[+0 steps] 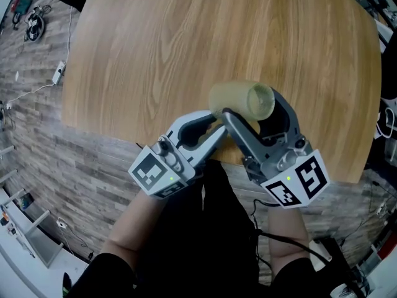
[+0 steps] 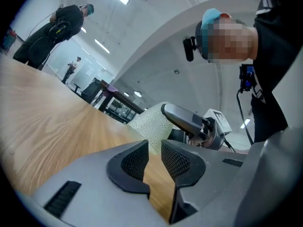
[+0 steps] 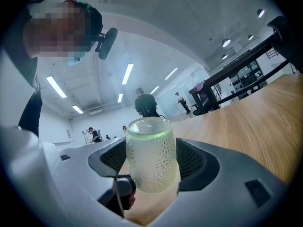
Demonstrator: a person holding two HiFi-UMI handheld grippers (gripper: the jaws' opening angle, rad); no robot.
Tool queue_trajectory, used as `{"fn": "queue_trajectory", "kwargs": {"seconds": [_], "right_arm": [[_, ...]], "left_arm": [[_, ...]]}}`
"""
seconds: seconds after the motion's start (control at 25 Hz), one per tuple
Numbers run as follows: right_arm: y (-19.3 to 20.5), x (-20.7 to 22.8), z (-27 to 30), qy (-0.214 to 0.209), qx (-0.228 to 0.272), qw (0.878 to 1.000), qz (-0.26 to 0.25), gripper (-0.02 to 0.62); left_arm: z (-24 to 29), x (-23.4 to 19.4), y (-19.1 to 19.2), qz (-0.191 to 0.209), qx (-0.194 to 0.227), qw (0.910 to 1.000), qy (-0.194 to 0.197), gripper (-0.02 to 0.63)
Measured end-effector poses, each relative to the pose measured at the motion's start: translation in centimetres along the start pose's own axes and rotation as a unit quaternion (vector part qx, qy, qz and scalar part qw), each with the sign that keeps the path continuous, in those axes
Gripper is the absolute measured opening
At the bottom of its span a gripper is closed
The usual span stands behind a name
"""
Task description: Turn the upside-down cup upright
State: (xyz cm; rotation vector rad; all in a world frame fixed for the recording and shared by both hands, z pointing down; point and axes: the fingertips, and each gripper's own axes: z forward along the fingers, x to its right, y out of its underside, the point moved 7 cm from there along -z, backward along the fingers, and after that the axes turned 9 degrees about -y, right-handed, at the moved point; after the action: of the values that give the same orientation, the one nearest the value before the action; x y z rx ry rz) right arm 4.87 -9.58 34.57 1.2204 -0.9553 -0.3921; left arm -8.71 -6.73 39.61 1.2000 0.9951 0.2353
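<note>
A: Where's the cup?
B: Pebbled glass cup (image 1: 239, 99), held tilted above the bench's (image 1: 186, 42) near edge, clamped in the right tool (image 3: 151, 161).
A: Left tool (image 2: 154, 159)?
B: Slightly parted, gripping nothing. Cup's contents unreadable through frosting.

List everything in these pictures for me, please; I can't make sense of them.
Table: one, light wood, fills the upper head view.
Cup: one, pale yellow-green dimpled glass, held over the table's near edge.
Floor: grey planks, around the table.
Cables: a dark tangle, on the floor at upper left.
Power strip: one, white, on the floor left of the table.
Bystanders: at least three, dark clothes, far back in the room.
Left tool: one, grey, jaws apart with nothing between them, next to the cup.
Right tool: one, grey, shut on the cup.
Forearms: two, behind the tools.
</note>
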Motion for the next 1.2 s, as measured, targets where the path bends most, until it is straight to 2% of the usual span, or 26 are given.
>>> {"fn": "queue_trajectory", "kwargs": {"seconds": [0.24, 0.48, 0.56, 0.76, 0.88, 1.08, 1.2], "right_arm": [[-0.3, 0.0, -0.2, -0.043, -0.001, 0.999, -0.022, 0.299], [0.0, 0.1, -0.5, -0.052, -0.018, 0.997, -0.048, 0.299], [0.3, 0.3, -0.7, -0.052, -0.022, 0.997, -0.05, 0.299], [1.1, 0.6, -1.0, -0.049, -0.032, 0.997, -0.043, 0.299], [1.4, 0.7, -1.2, -0.047, -0.037, 0.997, -0.046, 0.299], [1.7, 1.0, -1.6, -0.05, -0.035, 0.997, -0.046, 0.3], [1.5, 1.4, -2.0, -0.044, -0.032, 0.997, -0.051, 0.301]], "left_arm": [[-0.3, 0.0, -0.3, 0.063, -0.018, 0.9978, -0.011, 0.077], [-0.6, 0.0, -0.2, 0.151, -0.053, 0.9868, -0.026, 0.049], [-0.6, -0.1, -0.1, 0.183, -0.066, 0.9804, -0.031, 0.048], [-0.6, -0.2, 0.1, 0.278, -0.106, 0.9539, -0.039, 0.044], [-0.4, 0.0, 0.1, 0.302, -0.108, 0.946, -0.048, 0.043], [-0.4, -0.1, 0.2, 0.314, -0.108, 0.9421, -0.047, 0.043], [-0.5, -0.2, 0.0, 0.332, -0.106, 0.936, -0.05, 0.04]]}}
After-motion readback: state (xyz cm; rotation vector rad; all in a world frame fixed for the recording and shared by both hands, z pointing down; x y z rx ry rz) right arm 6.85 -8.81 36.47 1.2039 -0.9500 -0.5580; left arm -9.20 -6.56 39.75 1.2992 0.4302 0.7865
